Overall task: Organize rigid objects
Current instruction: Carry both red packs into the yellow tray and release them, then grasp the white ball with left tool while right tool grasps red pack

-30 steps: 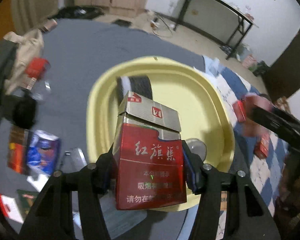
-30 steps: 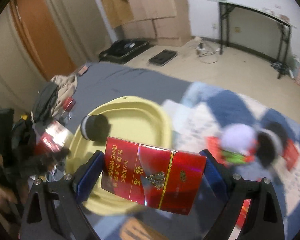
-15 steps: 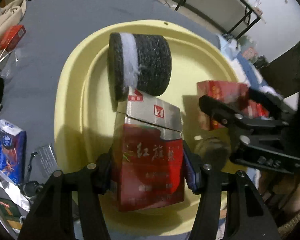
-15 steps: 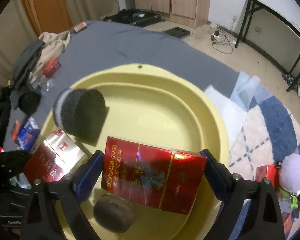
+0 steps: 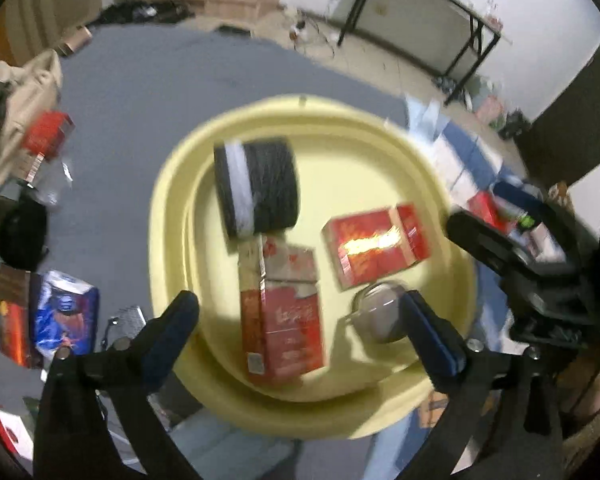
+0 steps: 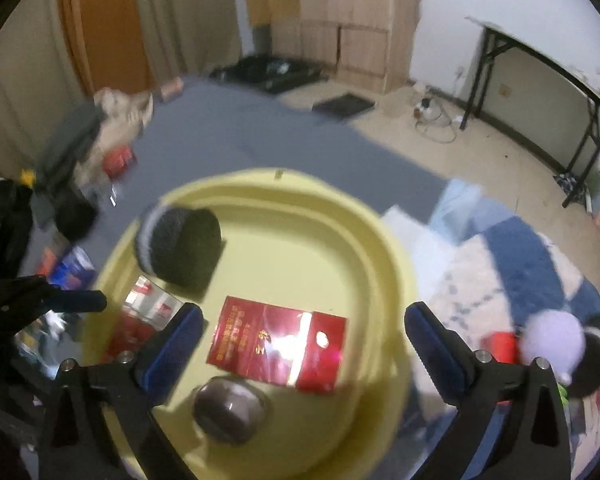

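Note:
A yellow basin (image 5: 172, 248) (image 6: 380, 248) sits on the grey bed. In it lie a red and silver cigarette pack (image 5: 284, 320) (image 6: 140, 316), a flat red cigarette box (image 5: 376, 248) (image 6: 280, 348), a black and white roll (image 5: 260, 184) (image 6: 180, 244) and a dark round stone (image 5: 380, 316) (image 6: 230, 412). My left gripper (image 5: 300, 320) is open and empty above the red and silver pack. My right gripper (image 6: 300, 336) is open and empty above the flat red box.
Left of the basin lie a blue packet (image 5: 66, 316), a small red box (image 5: 46, 138), a black pouch (image 5: 20, 236) and clothes (image 6: 100, 120). On the right a patterned blanket (image 6: 500, 264) holds a purple pompom (image 6: 552, 340) and red boxes (image 6: 500, 346).
Both grippers opened and let go their cigarette boxes, which now lie in the basin. Both grippers pulled back and up from the basin.

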`<move>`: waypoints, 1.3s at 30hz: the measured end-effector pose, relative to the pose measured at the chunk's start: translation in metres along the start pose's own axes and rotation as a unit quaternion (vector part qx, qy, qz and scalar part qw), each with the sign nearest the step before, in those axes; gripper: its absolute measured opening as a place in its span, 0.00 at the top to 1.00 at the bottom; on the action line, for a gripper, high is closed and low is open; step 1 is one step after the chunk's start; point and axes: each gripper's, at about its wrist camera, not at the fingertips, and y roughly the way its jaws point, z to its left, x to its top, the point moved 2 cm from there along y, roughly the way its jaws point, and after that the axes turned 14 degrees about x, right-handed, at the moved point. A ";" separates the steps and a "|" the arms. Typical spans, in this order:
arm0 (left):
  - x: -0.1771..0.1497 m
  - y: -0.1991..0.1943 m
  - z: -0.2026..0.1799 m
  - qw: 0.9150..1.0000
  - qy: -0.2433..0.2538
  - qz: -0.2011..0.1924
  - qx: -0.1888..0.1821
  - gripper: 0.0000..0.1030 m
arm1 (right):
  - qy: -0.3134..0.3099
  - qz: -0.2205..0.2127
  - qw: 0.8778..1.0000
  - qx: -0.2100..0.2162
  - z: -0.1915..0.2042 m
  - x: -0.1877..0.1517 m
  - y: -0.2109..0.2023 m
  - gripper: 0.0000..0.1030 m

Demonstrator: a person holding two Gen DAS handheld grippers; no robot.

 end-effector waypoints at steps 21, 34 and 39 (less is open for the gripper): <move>-0.009 -0.052 -0.182 0.988 0.139 -0.034 -0.054 0.00 | 0.002 -0.014 0.999 -0.051 -0.117 -0.161 -0.220 0.00; 0.063 0.035 -0.256 0.990 0.103 0.046 -0.083 0.01 | -0.042 0.043 0.996 0.070 -0.164 -0.169 -0.161 0.00; 0.078 0.065 -0.272 0.991 0.086 0.060 -0.082 0.06 | -0.052 0.034 0.995 0.076 -0.180 -0.166 -0.147 0.00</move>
